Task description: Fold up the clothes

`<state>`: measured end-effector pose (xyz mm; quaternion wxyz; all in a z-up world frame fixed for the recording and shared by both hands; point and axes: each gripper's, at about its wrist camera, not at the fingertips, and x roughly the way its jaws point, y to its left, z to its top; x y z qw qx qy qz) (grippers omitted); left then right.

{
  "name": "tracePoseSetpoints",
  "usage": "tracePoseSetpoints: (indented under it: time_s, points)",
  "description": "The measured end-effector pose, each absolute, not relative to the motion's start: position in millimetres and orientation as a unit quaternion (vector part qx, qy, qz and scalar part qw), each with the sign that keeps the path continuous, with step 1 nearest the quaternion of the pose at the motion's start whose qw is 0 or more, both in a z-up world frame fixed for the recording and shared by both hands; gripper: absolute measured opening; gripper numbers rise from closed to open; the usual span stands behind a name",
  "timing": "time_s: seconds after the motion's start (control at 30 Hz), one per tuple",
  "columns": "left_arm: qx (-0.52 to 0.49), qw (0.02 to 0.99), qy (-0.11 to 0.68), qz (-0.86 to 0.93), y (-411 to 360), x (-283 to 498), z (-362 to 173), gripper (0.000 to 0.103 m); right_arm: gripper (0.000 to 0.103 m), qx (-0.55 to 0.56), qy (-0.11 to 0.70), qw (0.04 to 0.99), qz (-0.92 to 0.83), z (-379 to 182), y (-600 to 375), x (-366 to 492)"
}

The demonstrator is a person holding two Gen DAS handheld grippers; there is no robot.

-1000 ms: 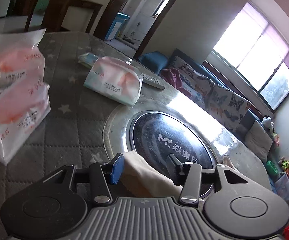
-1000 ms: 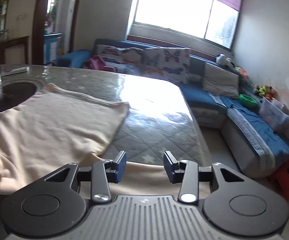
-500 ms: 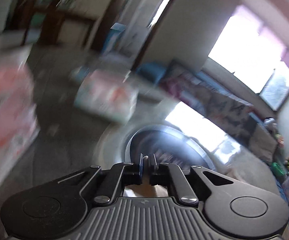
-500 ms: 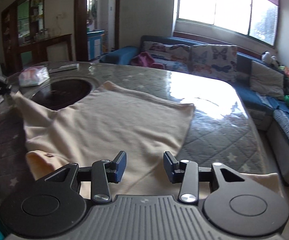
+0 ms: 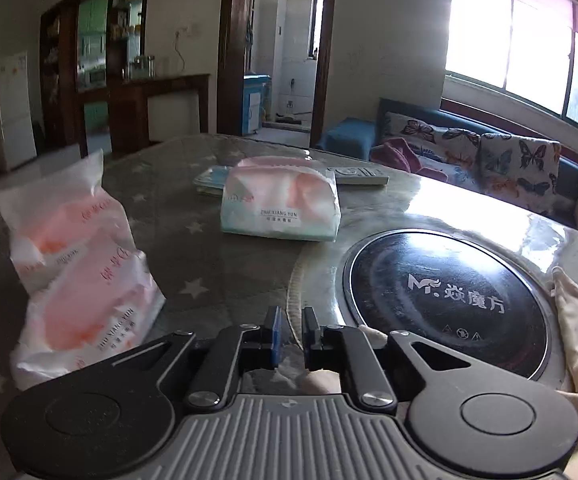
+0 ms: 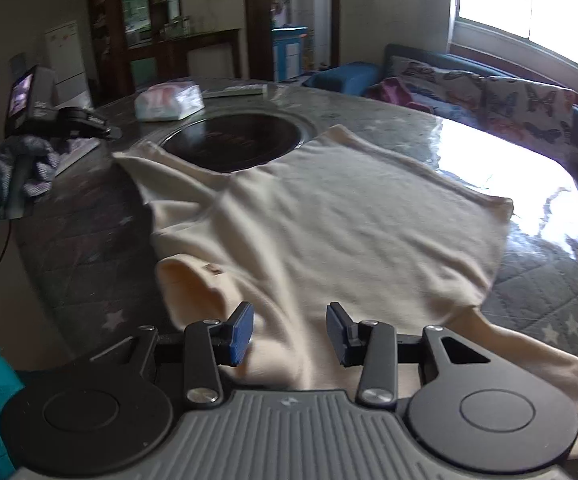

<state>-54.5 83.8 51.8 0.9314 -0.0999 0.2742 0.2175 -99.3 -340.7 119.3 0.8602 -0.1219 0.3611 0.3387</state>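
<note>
While right tongs (image 6: 289,330) gape empty, shirt (image 6: 349,220) lies beneath

You're in a home, living and dining room in one: sofa (image 5: 489,152) with butterfly cushions under a big window (image 5: 529,40), quilted dining table (image 5: 209,248) with a built-in cooktop (image 5: 449,292), tissue packs (image 5: 281,208), wooden cabinet (image 5: 129,92), white fridge (image 5: 13,108), doorway (image 5: 281,60) to a tiled room.

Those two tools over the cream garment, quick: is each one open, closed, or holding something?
Left tool: nearly closed, narrow gap, jaws just reopening slightly; no cream garment visibly pinched.
Right tool: open, hovering over the garment, gripping nothing.
</note>
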Motion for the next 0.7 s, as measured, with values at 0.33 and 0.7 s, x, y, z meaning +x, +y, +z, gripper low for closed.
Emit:
tracePoseSetpoints:
  time_s: [0.33, 0.7]
  points:
    - [-0.045, 0.936, 0.303, -0.175, -34.6, -85.7, 70.0, 0.014, 0.031, -0.155, 0.371, 0.851, 0.339, 111.0, -330.6, -109.8]
    - [0.081, 0.892, 0.325, -0.303, -129.5, -99.7, 48.5, 0.011, 0.005, -0.150, 0.369, 0.857, 0.326, 111.6, -337.7, -115.6]
